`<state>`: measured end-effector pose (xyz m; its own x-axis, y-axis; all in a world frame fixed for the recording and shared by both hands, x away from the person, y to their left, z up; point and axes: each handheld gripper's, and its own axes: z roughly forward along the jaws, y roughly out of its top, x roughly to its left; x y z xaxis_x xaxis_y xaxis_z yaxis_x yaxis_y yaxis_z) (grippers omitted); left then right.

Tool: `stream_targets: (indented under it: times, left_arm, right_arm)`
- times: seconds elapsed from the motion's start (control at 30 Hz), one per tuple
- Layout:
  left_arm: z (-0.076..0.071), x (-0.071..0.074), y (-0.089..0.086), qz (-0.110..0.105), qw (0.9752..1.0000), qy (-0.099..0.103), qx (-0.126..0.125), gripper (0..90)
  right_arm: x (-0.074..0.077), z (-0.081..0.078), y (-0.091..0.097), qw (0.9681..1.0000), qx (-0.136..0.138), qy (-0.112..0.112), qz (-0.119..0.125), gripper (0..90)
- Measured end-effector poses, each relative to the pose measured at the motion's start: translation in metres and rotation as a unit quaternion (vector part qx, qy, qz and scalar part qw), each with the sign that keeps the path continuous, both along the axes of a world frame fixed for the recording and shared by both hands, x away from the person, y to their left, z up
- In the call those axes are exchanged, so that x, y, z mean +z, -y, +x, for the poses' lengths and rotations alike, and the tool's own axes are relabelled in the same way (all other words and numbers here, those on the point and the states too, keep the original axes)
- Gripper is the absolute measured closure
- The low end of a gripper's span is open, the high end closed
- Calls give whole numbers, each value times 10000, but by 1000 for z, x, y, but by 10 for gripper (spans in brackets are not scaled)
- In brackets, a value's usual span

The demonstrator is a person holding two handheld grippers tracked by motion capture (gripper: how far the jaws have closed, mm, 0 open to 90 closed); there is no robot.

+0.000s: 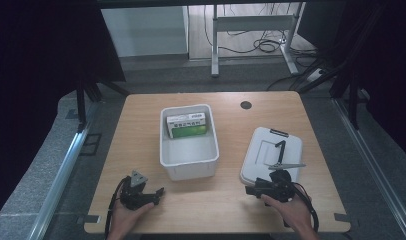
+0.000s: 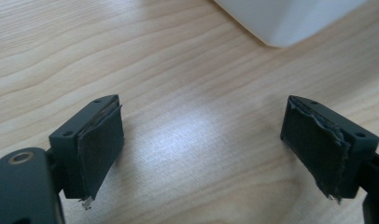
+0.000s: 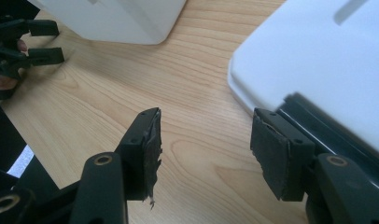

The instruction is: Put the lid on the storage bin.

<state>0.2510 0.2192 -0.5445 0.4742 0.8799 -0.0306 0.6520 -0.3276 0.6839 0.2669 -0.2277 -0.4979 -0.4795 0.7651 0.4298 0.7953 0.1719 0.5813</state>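
**While both claws sit spread, the lid waits flat by the bin**

While nothing's being grabbed, here's the layout: one wooden tabletop (image 1: 141, 135), one white bin (image 1: 189, 159) in the middle of it, and one green-and-white box (image 1: 187, 125) lying inside at the bin's far end. One white lid (image 1: 271, 152) lies flat to the bin's right, not on it, with a bare strip of wood between the two. Nothing sits in that strip.

Two claws, one per hand. The left claw (image 2: 201, 144) is spread wide over bare wood near the bin's front corner, nothing between the pads. The right claw (image 3: 204, 149) is gaping too, at the lid's near edge: one jaw is up against the rim, the other over the wood, not gripping.
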Motion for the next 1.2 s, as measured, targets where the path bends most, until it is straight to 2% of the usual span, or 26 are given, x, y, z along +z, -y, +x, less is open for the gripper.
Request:
stream_targets:
  times: [0.2, 0.33, 0.8, 1.2]
  left_arm:
    - [-5, 0, -2, -6, 9999, 6, -168, 129]
    - [-4, 0, -2, -14, 9999, 0, -160, 132]
    - [-3, 0, -1, -12, 9999, -1, -107, 131]
    - [-3, 0, 0, -1, 10000, -4, -93, 129]
  right_arm:
    - [0, 3, -11, 9999, 76, 9, -95, 431]
    - [-1, 3, -14, 9998, 115, -6, -163, 431]
    - [0, 4, -9, 9999, 75, -31, -82, 431]
    - [5, 13, -12, 9999, 119, -4, -83, 431]
